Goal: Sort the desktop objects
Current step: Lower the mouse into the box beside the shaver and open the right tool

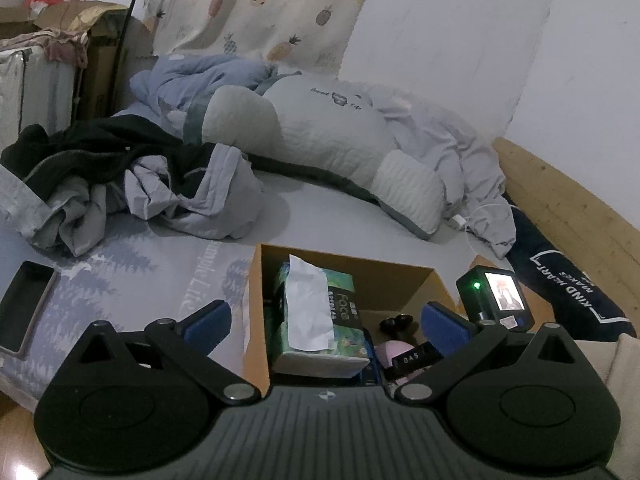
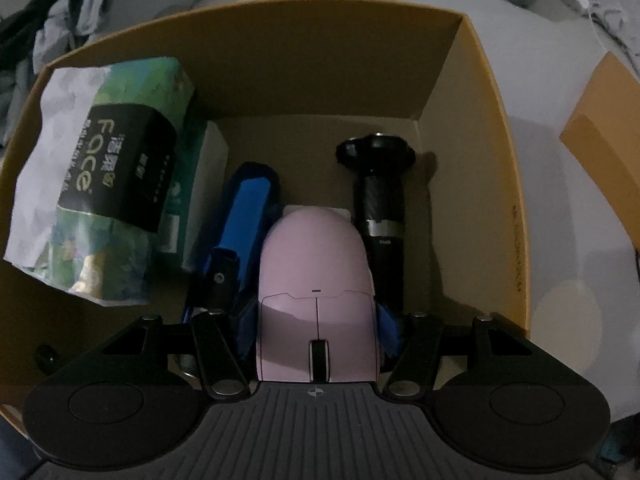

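Nearest in the right wrist view: right gripper (image 2: pixel 317 330) pinching a pink computer mouse (image 2: pixel 314 276), blue pads just visible at both flanks of its shell, scroll wheel toward the camera. Mouse held inside the open cardboard box (image 2: pixel 496 120), low over the box floor; whether touching the floor, impossible to tell. Just left of the mouse, a blue and black tool (image 2: pixel 244 224) lying lengthwise along the floor. Just right of it, a black handle-like object with a knobbed far end (image 2: pixel 380 184), also lengthwise. Further left, against the left wall, a green tissue pack (image 2: pixel 120 184) marked "Face", tilted, white tissue sticking out of its top.

In the left wrist view: left gripper (image 1: pixel 326 322) spread wide, empty, hovering at the near edge of the same box (image 1: pixel 256 320), blue fingers (image 1: pixel 210 318) well apart. Inside, tissue pack (image 1: pixel 320 320) at left, pink mouse (image 1: pixel 394 350) at right. Right of the box, a small device (image 1: pixel 496 296) with lit screen and green light. Farther off, bed sheet (image 1: pixel 340 216), rumpled clothes (image 1: pixel 140 184), a long pillow (image 1: pixel 328 140), then wall and pineapple-print cloth (image 1: pixel 272 4).
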Tool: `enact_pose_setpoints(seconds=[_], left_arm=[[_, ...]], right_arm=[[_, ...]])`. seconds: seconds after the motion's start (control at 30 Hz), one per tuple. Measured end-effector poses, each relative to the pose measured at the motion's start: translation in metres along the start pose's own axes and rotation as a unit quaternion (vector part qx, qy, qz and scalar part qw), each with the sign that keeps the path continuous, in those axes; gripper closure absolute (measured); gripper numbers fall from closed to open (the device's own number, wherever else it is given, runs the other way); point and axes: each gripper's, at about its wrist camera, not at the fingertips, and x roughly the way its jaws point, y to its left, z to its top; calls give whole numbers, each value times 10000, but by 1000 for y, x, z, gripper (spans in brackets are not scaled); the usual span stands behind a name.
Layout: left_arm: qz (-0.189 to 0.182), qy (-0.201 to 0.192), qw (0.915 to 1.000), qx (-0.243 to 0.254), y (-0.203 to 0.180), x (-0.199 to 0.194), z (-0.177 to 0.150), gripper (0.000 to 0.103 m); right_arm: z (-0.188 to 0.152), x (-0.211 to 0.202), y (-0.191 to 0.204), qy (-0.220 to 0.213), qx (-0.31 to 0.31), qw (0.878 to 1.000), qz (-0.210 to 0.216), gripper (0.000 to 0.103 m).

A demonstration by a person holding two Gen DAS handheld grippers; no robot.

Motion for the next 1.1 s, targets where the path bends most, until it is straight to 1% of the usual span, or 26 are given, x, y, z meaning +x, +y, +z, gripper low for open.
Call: enact_pose_setpoints(seconds=[0.17, 0.27, 0.3, 0.4, 0.47, 0.5, 0.7, 0.77, 0.87, 1.0, 1.1], left_arm=[[82, 31, 10000, -6, 2, 2, 1, 0], [115, 39, 9999, -30, 4, 2, 2, 0], [126, 48, 9999, -42, 5, 2, 2, 0], [160, 73, 9998, -78, 6, 3, 3, 0], [196, 63, 9998, -70, 6, 2, 4, 0], [205, 56, 9997, -70, 7, 2, 5, 0], [214, -34, 9998, -31, 2, 0, 10, 0], [207, -72, 9998, 10, -1, -1, 12, 0], [158, -186, 9997, 90, -6, -2, 12, 0], [71, -364, 9991, 195, -15, -5, 12, 0], [5, -498, 9984, 274, -21, -7, 11, 0]], right_arm=[[-5, 0, 3, 94, -80, 9999, -15, 40], [-9, -7, 2, 41, -81, 9999, 54, 38], [-11, -10, 2, 18, -76, 9999, 100, 33], [-15, -23, 1, -62, -42, 9995, 294, 24], [-18, -34, 1, -170, -40, 9988, 460, 9], [-20, -43, 1, -279, -60, 9985, 475, 3], [-25, -99, -7, -866, -197, 9941, 619, 0], [-29, -121, -10, -1113, -248, 9919, 560, 0], [-35, -141, -18, -1460, -291, 9880, 414, 0], [-53, -171, -31, -1986, -305, 9795, 153, 0], [-71, -191, -43, -2388, -233, 9708, -27, 0]])
